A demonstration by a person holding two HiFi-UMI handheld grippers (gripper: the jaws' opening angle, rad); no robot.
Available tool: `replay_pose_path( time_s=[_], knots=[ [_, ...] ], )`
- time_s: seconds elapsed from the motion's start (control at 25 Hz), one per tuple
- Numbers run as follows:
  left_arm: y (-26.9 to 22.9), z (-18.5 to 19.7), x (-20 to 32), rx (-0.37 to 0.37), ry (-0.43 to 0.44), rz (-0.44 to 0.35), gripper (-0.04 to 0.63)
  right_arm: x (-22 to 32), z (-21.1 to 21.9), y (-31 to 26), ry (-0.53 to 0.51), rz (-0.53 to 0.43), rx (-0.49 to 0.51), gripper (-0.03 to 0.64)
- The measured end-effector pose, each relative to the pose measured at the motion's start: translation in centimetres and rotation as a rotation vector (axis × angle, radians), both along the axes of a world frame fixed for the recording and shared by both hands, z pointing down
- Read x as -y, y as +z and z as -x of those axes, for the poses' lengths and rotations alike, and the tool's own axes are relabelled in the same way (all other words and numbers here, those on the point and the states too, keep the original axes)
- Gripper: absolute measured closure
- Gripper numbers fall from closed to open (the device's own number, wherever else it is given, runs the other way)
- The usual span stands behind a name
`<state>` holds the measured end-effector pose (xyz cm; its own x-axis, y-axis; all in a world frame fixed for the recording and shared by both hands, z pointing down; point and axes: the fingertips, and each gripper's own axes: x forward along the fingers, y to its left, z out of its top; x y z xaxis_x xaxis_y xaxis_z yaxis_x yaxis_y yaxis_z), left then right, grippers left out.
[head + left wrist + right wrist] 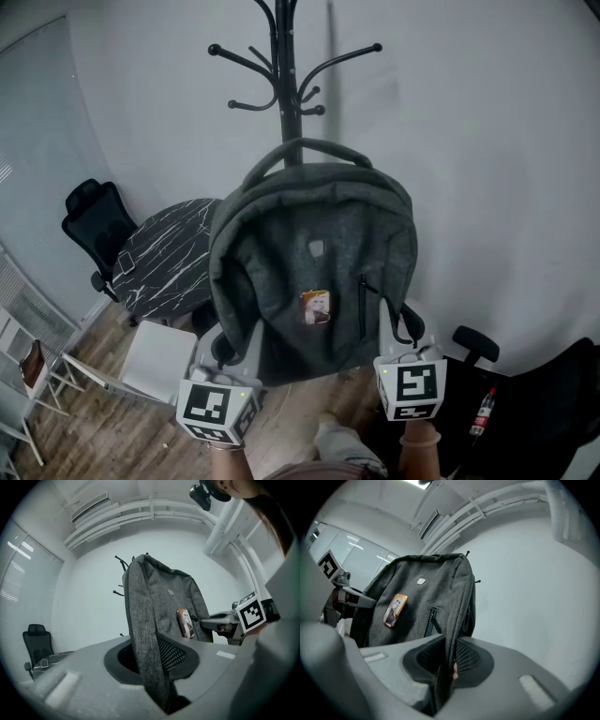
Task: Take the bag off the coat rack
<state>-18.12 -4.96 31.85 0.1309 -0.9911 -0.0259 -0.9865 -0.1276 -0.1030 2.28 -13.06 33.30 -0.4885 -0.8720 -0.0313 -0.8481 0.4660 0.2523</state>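
Observation:
A grey backpack (314,258) with a small picture badge (316,307) hangs upright in front of the black coat rack (286,66). Its top handle (305,147) lies against the pole below the hooks; I cannot tell whether it rests on anything. My left gripper (230,352) is shut on the bag's lower left edge (145,634), the fabric pinched between the jaws. On the lower right edge (457,611), my right gripper (403,342) is shut the same way. Each gripper shows in the other's view: the right gripper (234,623) and the left gripper (340,597).
A round black marble table (169,253) and a black office chair (94,220) stand at the left by the wall. A white stool (159,361) sits below them. Another dark chair (553,403) and a bottle (483,412) are at the lower right.

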Motion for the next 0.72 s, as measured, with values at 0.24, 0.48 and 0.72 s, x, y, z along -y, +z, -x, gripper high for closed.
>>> replay_pose_path(
  time_s=[0.24,0.48,0.72],
  knots=[
    [0.3,0.0,0.1,0.001,-0.009,-0.001,0.511,0.3,0.0,0.1,-0.011,-0.002,0.002,0.572],
    [0.0,-0.1,-0.2,-0.006,-0.028,0.004,0.511,0.2,-0.1,-0.1,-0.023,0.003,0.000,0.572],
    [-0.3,-0.3,-1.3,-0.009,-0.030,-0.007,0.511,-1.0,-0.4,-0.6,-0.026,0.002,0.003,0.572]
  ],
)
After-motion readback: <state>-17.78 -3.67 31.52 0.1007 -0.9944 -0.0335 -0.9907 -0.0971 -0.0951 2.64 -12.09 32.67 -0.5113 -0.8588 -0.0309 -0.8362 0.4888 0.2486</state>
